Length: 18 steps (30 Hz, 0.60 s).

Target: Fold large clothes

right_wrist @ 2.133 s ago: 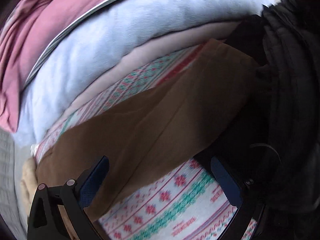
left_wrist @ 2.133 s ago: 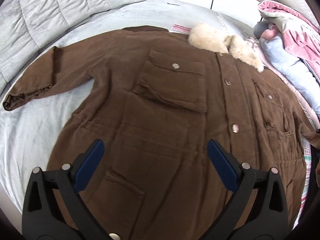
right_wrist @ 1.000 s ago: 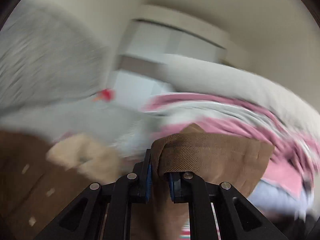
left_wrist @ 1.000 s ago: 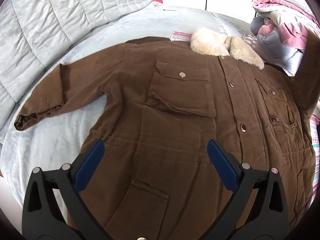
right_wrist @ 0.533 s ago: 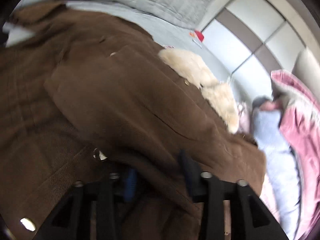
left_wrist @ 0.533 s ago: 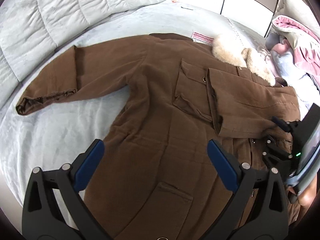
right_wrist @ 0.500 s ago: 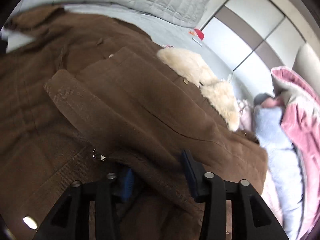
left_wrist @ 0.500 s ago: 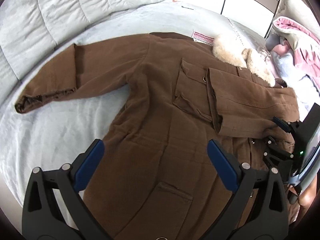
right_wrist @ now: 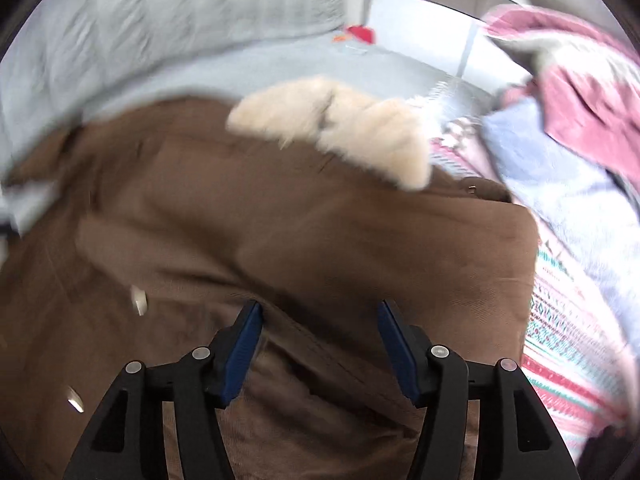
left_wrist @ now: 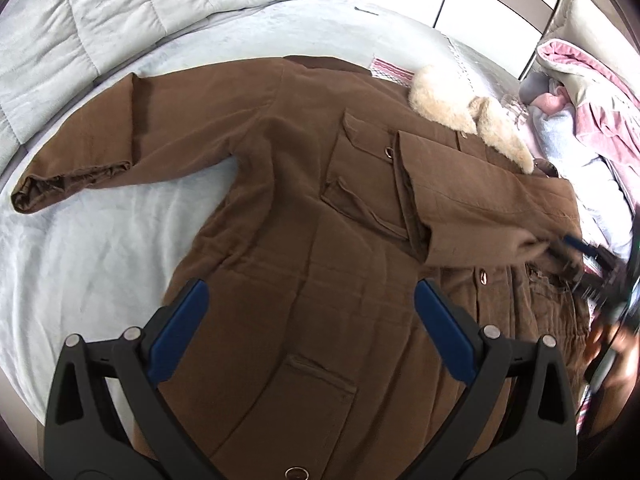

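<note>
A large brown coat (left_wrist: 304,216) with a cream fur collar (left_wrist: 472,116) lies face up on the bed. Its right sleeve (left_wrist: 480,204) is folded across the chest; the left sleeve (left_wrist: 88,160) lies stretched out to the left. My left gripper (left_wrist: 308,320) is open and empty, above the coat's lower front. My right gripper (right_wrist: 320,332) is open and empty, just above the folded sleeve (right_wrist: 360,248); it also shows, blurred, at the right edge of the left wrist view (left_wrist: 592,272).
The bed has a light grey sheet (left_wrist: 80,264) and a quilted grey headboard (left_wrist: 120,20). A pile of pink and pale blue clothes (left_wrist: 580,92) sits at the coat's right, with a patterned blanket (right_wrist: 568,328) beneath. A small red object (right_wrist: 360,34) lies far back.
My right gripper carried the right sleeve over the coat's chest, opened and let it go, and now draws back. My left gripper stayed open above the coat.
</note>
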{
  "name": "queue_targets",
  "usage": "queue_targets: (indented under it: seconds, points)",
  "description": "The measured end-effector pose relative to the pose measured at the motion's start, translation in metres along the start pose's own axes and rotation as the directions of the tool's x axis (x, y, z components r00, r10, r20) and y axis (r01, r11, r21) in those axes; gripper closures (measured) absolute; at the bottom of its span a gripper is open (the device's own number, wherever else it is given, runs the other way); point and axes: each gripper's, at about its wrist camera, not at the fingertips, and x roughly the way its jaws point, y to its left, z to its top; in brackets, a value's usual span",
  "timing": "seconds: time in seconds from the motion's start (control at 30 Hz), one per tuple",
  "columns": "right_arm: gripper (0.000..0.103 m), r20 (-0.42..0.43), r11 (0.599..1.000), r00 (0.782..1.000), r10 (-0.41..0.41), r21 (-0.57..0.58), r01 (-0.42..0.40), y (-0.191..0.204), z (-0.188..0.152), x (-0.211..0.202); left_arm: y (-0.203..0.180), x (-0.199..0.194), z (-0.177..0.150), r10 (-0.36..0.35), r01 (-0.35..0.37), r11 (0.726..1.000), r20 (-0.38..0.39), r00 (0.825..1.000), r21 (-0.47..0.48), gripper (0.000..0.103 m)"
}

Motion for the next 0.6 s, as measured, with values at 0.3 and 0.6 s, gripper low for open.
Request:
queue_targets:
  seconds: [0.3, 0.6]
  points:
    - [0.024, -0.063, 0.923, 0.972, -0.226, 0.306, 0.235, -0.121, 0.012, 0.023, -0.001, 0.002, 0.002, 0.012, -0.012, 1.000, 0.008, 1.000, 0.006, 0.001]
    - [0.089, -0.064, 0.884, 0.981, -0.183, 0.426, 0.192, -0.136, 0.002, 0.061, -0.016, 0.012, -0.001, 0.050, -0.050, 0.997, -0.007, 0.999, 0.061, 0.001]
